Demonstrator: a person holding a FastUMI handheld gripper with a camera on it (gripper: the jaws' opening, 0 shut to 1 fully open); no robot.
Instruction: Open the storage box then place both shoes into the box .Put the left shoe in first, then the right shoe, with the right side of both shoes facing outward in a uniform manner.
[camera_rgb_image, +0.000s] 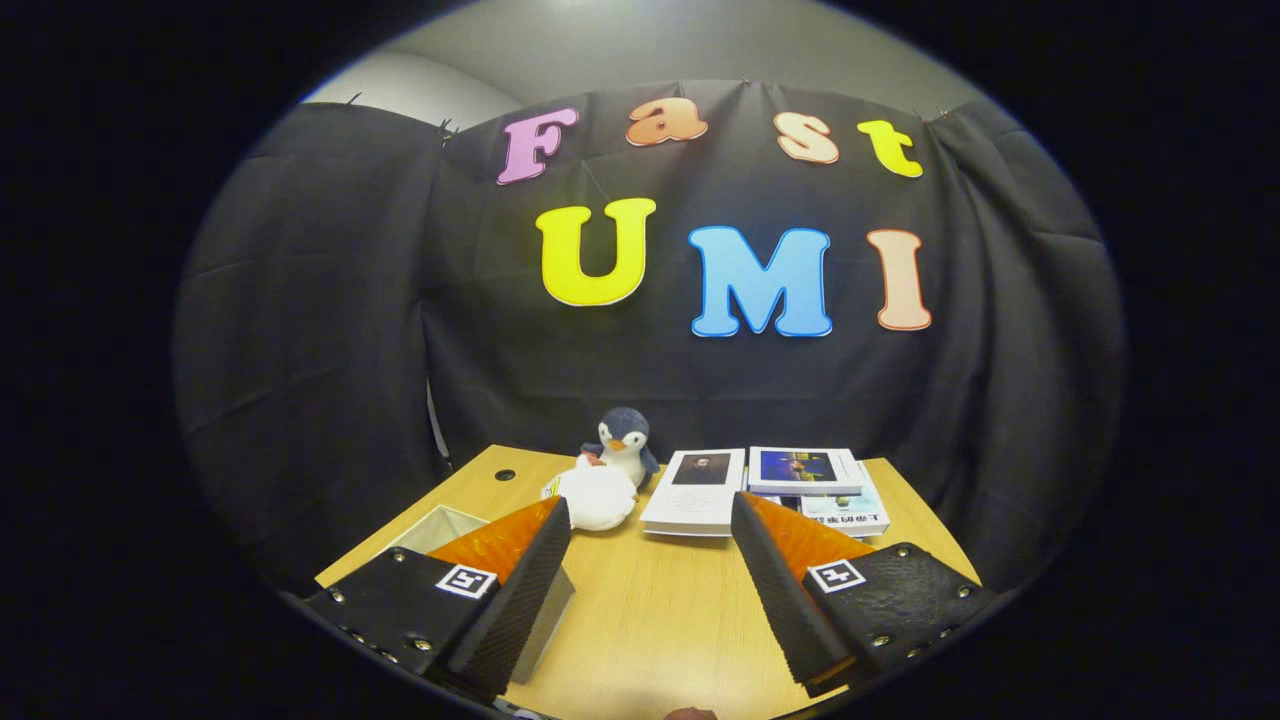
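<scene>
Black cloth hangs all around the booth, with a pale wall above it, and down below sits a light wooden desk (660, 610) carrying the whole scene. Starting at the left, a white open-topped storage box (440, 527) stands at the desk's left side, partly hidden behind the claw's left finger (520, 590), its lid off or out of sight, I cannot tell which. Moving along, a small dark hole (505, 475) marks the desk near its far left corner. Next comes a plush penguin (624, 445) standing upright at the far edge, with a white rounded thing (597, 497) touching it just in front; it could be a shoe, but I cannot tell. To the right of that lie a few books (790, 490), some stacked, flat on the desk. And the claw (650, 580) hovers above the bare wood with its fingers spread wide apart, nothing between them, penguin and books lying beyond the tips
</scene>
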